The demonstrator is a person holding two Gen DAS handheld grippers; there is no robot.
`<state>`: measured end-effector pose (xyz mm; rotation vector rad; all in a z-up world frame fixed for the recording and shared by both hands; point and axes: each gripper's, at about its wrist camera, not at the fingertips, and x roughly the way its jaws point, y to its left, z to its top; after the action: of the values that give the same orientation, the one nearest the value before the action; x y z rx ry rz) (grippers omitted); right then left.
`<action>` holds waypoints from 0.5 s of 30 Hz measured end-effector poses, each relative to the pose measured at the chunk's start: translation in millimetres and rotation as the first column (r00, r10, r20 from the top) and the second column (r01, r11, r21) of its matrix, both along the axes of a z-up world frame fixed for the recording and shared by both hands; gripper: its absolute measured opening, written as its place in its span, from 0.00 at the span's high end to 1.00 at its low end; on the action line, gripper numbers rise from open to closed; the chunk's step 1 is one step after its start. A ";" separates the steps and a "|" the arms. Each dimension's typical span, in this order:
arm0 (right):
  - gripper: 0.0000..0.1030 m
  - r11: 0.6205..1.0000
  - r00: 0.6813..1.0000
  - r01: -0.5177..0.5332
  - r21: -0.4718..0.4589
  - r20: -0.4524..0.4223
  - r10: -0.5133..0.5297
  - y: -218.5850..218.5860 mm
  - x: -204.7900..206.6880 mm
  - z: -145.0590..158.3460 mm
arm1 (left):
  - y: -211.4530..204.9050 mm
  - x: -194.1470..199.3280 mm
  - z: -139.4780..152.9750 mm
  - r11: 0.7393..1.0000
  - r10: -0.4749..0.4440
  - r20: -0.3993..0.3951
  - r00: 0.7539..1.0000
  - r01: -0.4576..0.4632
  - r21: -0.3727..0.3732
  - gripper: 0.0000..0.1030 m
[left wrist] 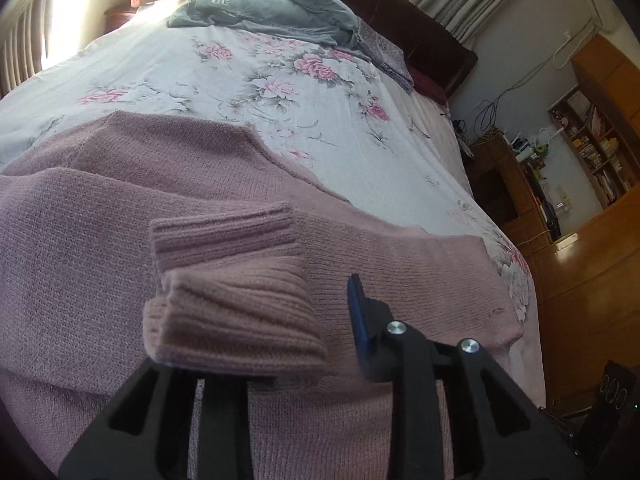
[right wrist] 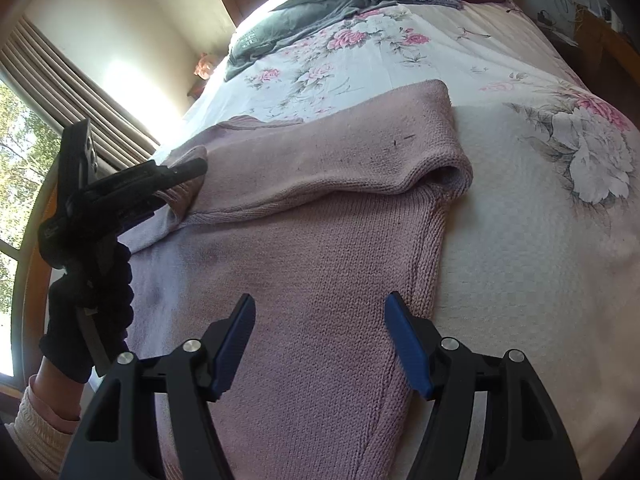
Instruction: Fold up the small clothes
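Pink knit sweater [right wrist: 312,264] is spread flat on the bed [right wrist: 520,240], filling most of the near side. Looks like the fold is only just getting going: one sleeve [right wrist: 320,168] already lies across the body, but the body itself isn't folded yet, so most of it is left. Left gripper [left wrist: 256,320] has the ribbed cuff [left wrist: 228,272] draped over one finger; can't tell if it's actually clamped, the other finger sits apart. Right gripper [right wrist: 320,340] is wide open, holding nothing, hovering right over the sweater near its side edge.
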<state>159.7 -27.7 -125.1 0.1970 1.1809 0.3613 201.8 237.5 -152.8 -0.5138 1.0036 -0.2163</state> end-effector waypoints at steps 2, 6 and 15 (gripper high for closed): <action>0.34 1.000 1.000 0.005 -0.003 -0.002 -0.005 1.1 2.2 0.6 | 5.4 -6.2 1.6 0.997 -0.043 -0.007 0.999 0.043 -0.062 0.59; 0.34 1.000 1.000 0.001 -0.020 -0.002 -0.001 6.0 6.2 4.7 | 35.7 -33.5 4.8 0.991 -0.020 -0.015 1.000 0.018 -0.132 0.58; 0.34 0.987 0.989 -0.149 0.056 -0.018 0.150 84.3 53.9 21.3 | 144.5 -96.5 21.8 0.975 0.224 0.014 0.975 -0.224 -0.011 0.58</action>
<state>213.6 56.6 -103.8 0.1607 1.2114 0.5251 105.3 382.1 -131.0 -0.6286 0.9222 -0.0238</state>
